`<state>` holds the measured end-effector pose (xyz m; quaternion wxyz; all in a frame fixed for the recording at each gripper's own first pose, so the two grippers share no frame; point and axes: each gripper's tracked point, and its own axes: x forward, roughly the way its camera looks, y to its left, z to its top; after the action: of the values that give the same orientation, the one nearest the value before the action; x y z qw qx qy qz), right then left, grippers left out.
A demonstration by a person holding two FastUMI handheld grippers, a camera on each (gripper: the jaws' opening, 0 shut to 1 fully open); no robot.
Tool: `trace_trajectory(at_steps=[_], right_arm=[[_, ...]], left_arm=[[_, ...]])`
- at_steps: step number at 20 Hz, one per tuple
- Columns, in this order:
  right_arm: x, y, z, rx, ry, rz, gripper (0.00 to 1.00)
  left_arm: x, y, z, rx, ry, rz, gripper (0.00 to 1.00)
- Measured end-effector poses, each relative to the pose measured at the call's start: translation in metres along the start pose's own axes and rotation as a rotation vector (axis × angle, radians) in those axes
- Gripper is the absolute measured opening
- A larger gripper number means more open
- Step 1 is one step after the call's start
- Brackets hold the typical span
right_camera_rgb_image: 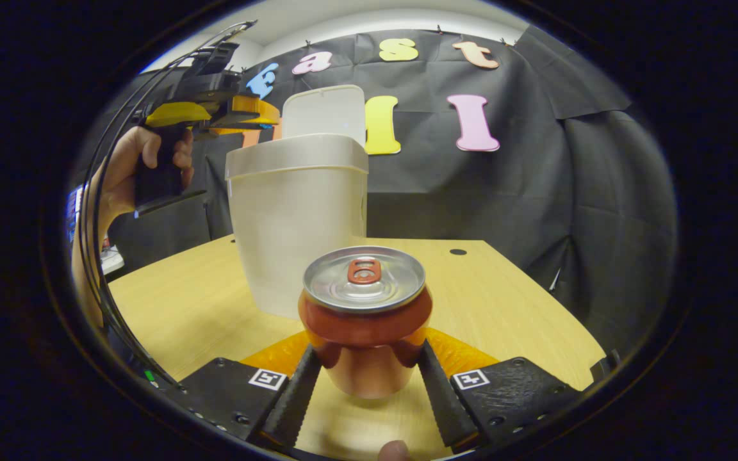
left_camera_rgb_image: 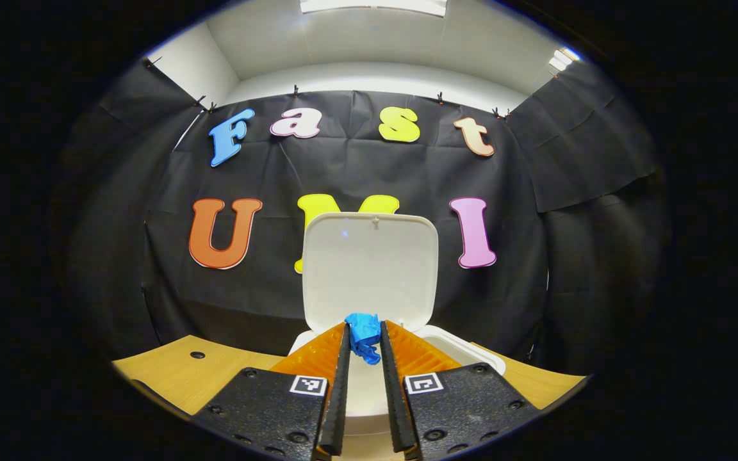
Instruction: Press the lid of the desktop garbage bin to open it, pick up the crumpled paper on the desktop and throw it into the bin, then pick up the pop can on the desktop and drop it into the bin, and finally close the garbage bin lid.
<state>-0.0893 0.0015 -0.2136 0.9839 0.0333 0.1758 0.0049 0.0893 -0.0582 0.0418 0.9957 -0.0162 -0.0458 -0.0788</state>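
Your left tool pinches the crumpled paper directly over the open bin; release straight down.

Your right tool brackets the pop can, whether pressing I cannot tell.

So the bin sits on the desk with its lid standing up at the back. The can stands upright in front of the bin, between the right gripper fingers. Left gripper is up over the bin's opening, paper wad between its fingers.
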Motion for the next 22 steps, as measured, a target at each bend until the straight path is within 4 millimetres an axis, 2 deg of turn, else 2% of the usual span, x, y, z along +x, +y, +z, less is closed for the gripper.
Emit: trace_trajectory(at_steps=[1, 2, 3, 4, 5, 7, 12, 15, 18, 22], right_arm=[[0.000, -0.003, 0.002, 0.002, -0.003, -0.003, 0.79], [0.000, -0.005, 0.004, 0.005, -0.006, -0.006, 0.79], [-0.001, -0.006, 0.006, 0.010, -0.010, -0.008, 0.79], [-0.001, -0.007, 0.008, 0.015, -0.014, -0.007, 0.79], [0.000, -0.008, 0.010, 0.020, -0.017, -0.007, 0.79], [0.000, -0.006, 0.010, 0.030, -0.017, 0.002, 0.79], [-0.002, -0.003, 0.019, 0.033, -0.032, 0.021, 0.79], [-0.005, -0.007, 0.034, 0.023, -0.056, 0.025, 0.79], [-0.009, -0.010, 0.062, 0.022, -0.106, 0.023, 0.79], [-0.015, -0.004, 0.106, -0.004, -0.177, 0.043, 0.79]], left_arm=[[0.002, -0.004, -0.004, -0.004, 0.011, -0.010, 0.33], [0.003, -0.005, -0.006, 0.002, 0.024, -0.007, 0.29], [0.003, -0.006, -0.008, 0.006, 0.036, -0.007, 0.48], [0.002, -0.007, -0.009, 0.007, 0.041, -0.008, 0.53], [0.002, -0.008, -0.009, 0.009, 0.041, -0.009, 0.65], [0.002, -0.008, -0.006, 0.014, 0.037, -0.006, 0.99], [-0.006, -0.003, -0.008, 0.025, 0.051, 0.019, 0.98], [-0.021, 0.000, -0.001, 0.012, 0.034, 0.020, 0.98], [-0.034, 0.008, 0.006, 0.024, 0.020, 0.026, 0.98], [-0.065, 0.031, 0.005, 0.036, 0.010, 0.063, 0.98]])
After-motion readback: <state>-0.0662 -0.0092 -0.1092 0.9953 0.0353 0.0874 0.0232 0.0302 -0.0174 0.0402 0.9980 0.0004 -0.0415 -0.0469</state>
